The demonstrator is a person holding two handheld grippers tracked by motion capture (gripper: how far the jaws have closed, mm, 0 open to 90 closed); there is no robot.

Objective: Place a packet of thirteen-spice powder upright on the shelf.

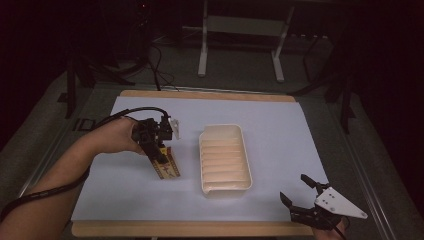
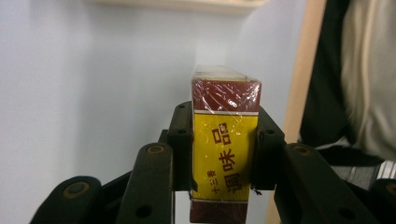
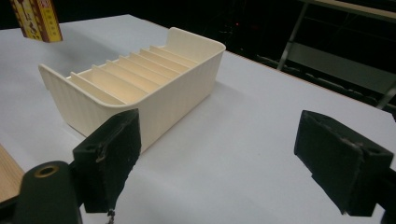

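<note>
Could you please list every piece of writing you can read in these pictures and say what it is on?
"调味品": large dark red characters on the yellow panel of the box clamped in the left gripper.
"十三香": small characters beside them, barely legible.
Box print in the high view: too small to read.
Tray: no writing.

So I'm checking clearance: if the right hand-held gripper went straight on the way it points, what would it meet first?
Probably the cream tray. The right hand-held gripper, jaws open, looks along the blue sheet with the tray's near corner just left of its line, so it might clip that corner or slide past; depth is unclear.
</note>
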